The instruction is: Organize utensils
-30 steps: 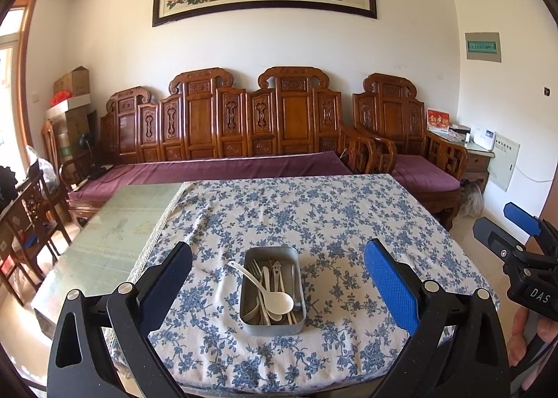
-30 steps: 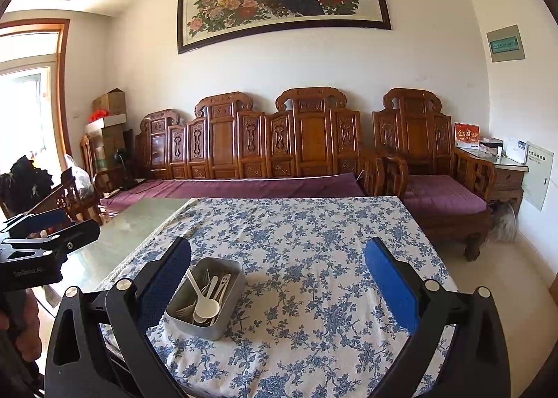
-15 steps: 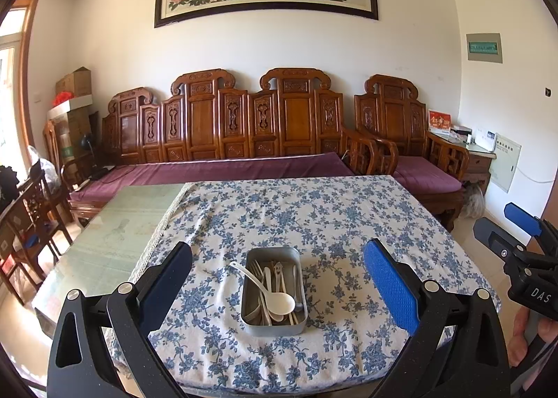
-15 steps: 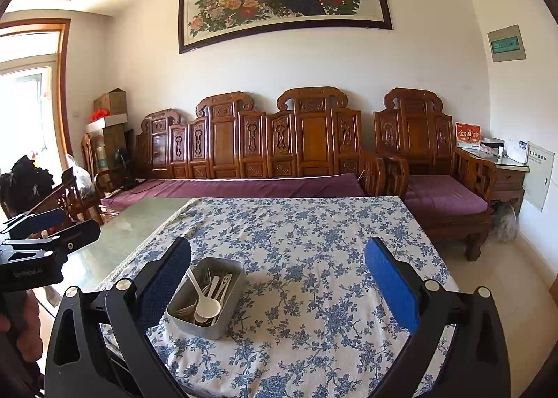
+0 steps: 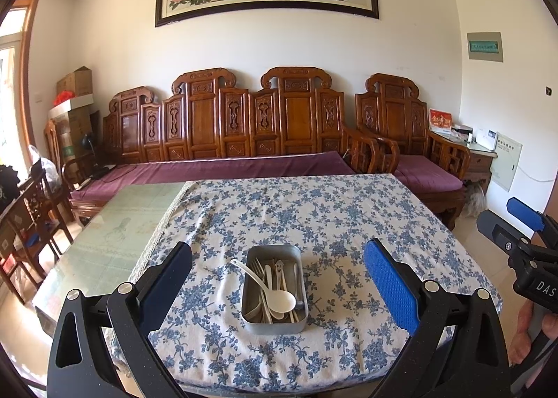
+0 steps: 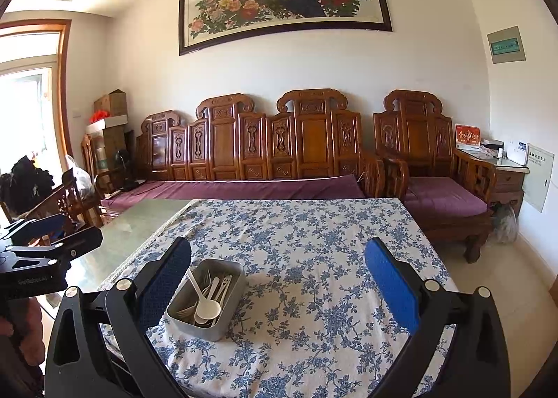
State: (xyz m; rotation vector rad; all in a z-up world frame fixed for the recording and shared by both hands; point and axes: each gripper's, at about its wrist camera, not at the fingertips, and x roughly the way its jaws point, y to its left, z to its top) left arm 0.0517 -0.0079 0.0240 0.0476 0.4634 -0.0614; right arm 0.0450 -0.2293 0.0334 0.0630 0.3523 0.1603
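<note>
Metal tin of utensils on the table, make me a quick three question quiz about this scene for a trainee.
1. True or false: the left gripper is shut on the white spoon.
2. What does the metal tin rest on? A) bare glass B) the floral tablecloth C) the purple sofa cushion
3. Fill in: in the right wrist view, the tin sits nearer the right gripper's ____ finger.

Key
1. False; both grippers are open and hold nothing.
2. B
3. Left; the right gripper points at the bare cloth beside the tin.
</note>
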